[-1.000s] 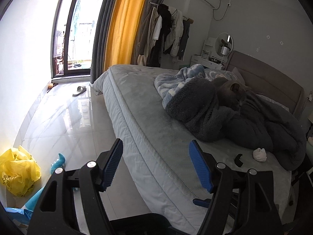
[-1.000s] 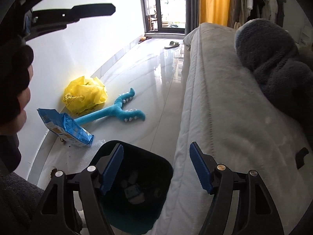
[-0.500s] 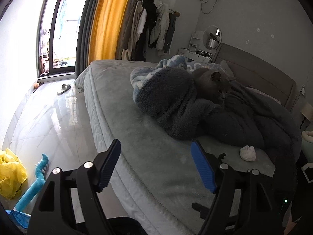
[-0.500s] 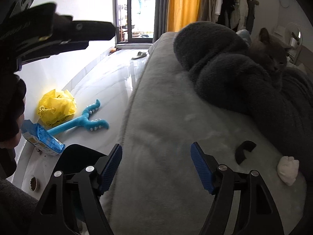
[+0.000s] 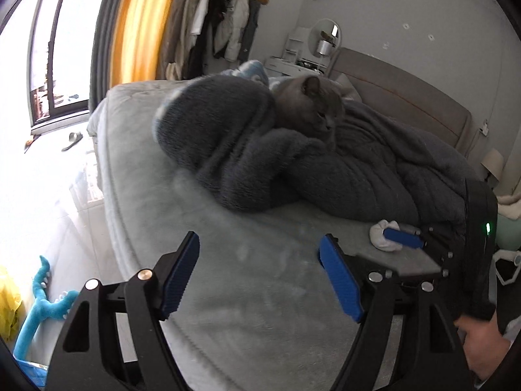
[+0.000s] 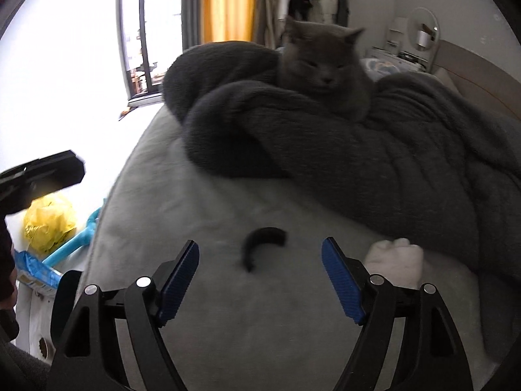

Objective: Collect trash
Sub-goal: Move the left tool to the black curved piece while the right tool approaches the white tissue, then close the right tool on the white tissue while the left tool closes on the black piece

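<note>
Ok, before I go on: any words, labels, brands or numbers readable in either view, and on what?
None can be read.
Blue packet on the floor: print too blurred to read.
Yellow bag: dark marking, too small and blurred.
Green light on the right gripper's body: a lamp, no text.

No text, label or number is legible.

On the bed [image 6: 208, 309], a curved clip [image 6: 260, 242] lies left of a crumpled tissue [image 6: 395, 260]; behind both, a heaped blanket [image 6: 374, 163] carries a cat [image 6: 322, 68]. A bag [image 6: 49, 223] lies on the floor [image 5: 65, 195] beyond the bed's left edge.
</note>
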The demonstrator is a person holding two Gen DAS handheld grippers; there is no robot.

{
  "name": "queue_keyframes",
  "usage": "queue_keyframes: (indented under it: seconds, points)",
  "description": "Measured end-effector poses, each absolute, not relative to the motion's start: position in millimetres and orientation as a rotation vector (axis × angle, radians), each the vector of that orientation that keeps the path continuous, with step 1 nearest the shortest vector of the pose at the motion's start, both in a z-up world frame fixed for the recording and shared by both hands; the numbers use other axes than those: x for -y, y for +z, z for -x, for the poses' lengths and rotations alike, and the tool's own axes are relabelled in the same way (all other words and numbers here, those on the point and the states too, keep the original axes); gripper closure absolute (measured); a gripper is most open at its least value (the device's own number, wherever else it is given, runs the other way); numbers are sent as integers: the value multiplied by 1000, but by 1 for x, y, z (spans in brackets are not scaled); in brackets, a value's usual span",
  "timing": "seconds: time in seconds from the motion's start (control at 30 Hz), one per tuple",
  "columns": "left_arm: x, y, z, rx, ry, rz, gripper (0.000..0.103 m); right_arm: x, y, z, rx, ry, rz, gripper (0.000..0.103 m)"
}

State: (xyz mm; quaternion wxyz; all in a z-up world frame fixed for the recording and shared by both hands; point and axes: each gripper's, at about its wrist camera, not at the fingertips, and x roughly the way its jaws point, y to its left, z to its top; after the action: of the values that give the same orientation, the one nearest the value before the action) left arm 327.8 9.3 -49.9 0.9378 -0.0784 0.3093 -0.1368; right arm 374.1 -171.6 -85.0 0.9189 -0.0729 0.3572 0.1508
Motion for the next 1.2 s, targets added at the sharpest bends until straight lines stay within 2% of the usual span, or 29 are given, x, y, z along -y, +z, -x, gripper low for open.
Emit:
queue_keyframes:
  seconds: [0.67, 0.93, 1.2]
  points:
    - [72, -95, -366, -815, -435, 67, 25, 266, -109, -416, -815, 139, 41, 24]
    - [91, -99, -375, -819, -432, 32, 26, 288, -129, -426, -849, 120, 11, 24]
    - [108, -105, -387, -786, -424, 47, 33, 293, -145, -432, -867, 155, -47, 45]
